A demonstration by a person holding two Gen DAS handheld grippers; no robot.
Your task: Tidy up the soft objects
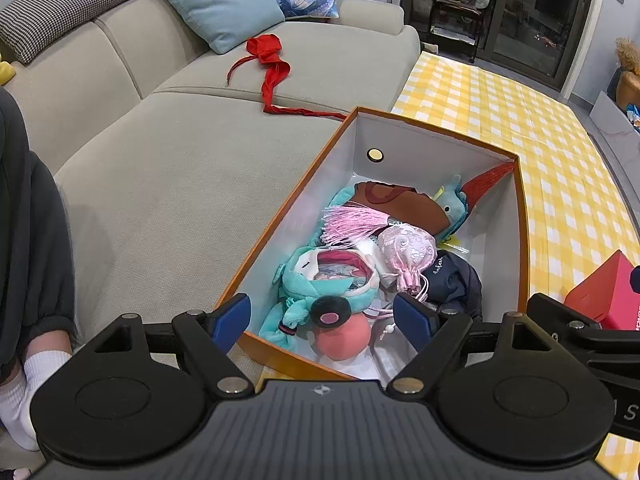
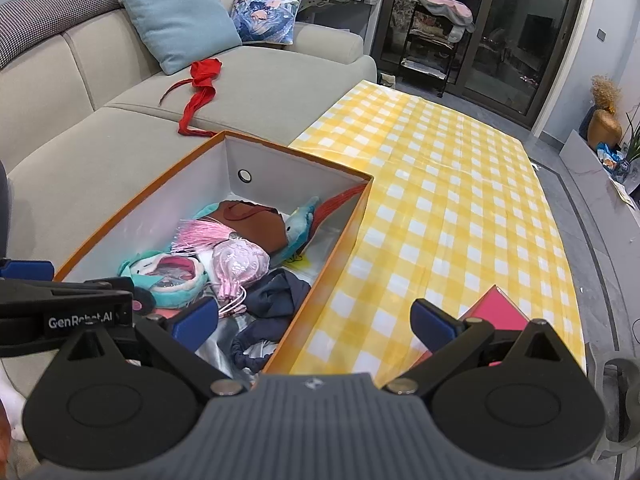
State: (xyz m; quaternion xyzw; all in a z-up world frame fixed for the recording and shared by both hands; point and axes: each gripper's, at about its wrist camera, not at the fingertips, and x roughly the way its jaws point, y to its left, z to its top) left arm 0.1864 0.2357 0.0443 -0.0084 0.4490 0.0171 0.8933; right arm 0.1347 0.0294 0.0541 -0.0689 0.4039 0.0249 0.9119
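An orange box point(image 1: 400, 144) point(image 2: 132, 216) with white inner walls holds several soft items: a teal plush point(image 1: 320, 280) point(image 2: 176, 272), a pink satin pouch point(image 1: 408, 252) point(image 2: 240, 262), a pink tassel point(image 1: 352, 220), a brown piece point(image 1: 404, 204) point(image 2: 256, 220), a dark navy cloth point(image 1: 456, 284) point(image 2: 276, 300) and a pink ball point(image 1: 340, 336). A red cloth point(image 1: 272, 64) point(image 2: 202, 80) lies on the grey sofa point(image 1: 168, 184) beyond the box. My left gripper point(image 1: 322, 320) hovers open over the box's near end. My right gripper point(image 2: 314, 320) hangs open above the box's right wall, holding nothing.
A yellow checked cloth point(image 2: 448, 208) point(image 1: 540, 152) covers the surface right of the box. A pink-red carton point(image 2: 496, 308) point(image 1: 608, 292) stands near the right gripper. Light blue point(image 2: 180, 16) and printed point(image 2: 264, 16) cushions rest on the sofa. A person's dark sleeve and white sock point(image 1: 24, 380) are at left.
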